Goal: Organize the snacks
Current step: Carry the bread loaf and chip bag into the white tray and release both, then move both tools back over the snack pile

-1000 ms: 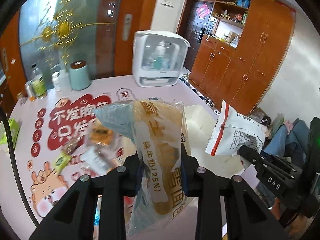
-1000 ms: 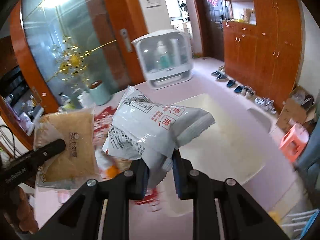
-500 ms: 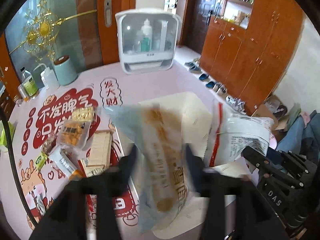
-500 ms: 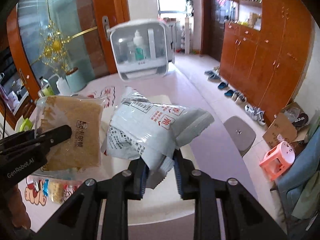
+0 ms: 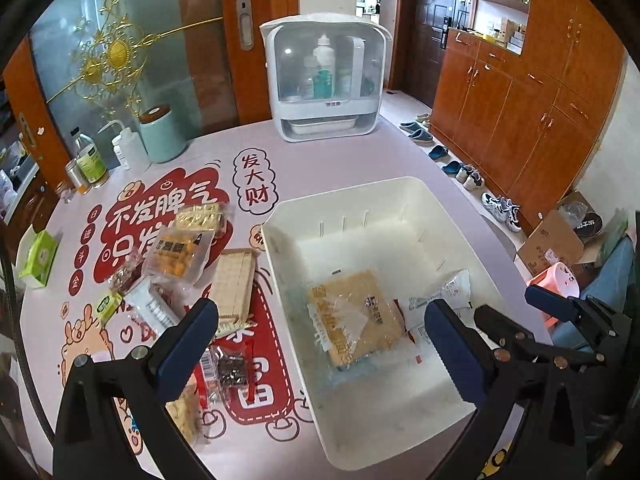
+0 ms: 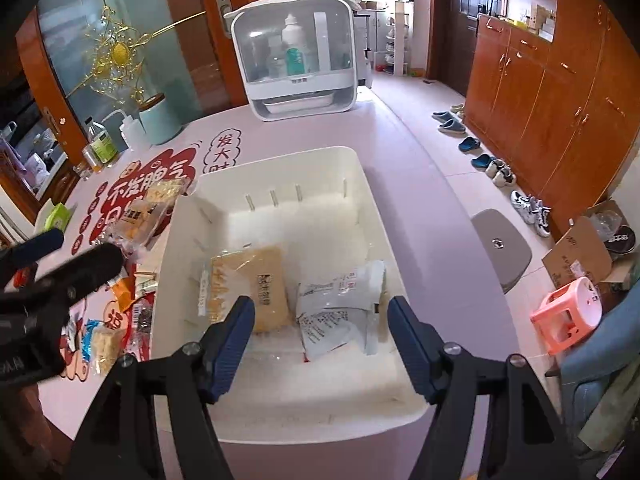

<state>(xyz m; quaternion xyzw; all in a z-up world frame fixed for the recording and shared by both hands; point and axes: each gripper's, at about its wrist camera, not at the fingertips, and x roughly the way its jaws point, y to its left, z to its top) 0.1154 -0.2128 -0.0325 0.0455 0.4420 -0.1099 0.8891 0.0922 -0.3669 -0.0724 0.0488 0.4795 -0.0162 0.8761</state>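
Observation:
A white plastic bin stands on the pink table. In it lie a clear bag of tan bread and a white snack bag, side by side. My left gripper is open and empty above the bin's near left part. My right gripper is open and empty above the bin's near edge. Several loose snack packs lie on the table left of the bin.
A white cabinet with bottles stands at the table's far edge. A teal canister, bottles and a green box are at the far left. Shoes, a pink stool and cardboard are on the floor right.
Both grippers have opened and let go of their bags. The bread bag and the white snack bag have dropped into the bin. Both views now look down from higher up.

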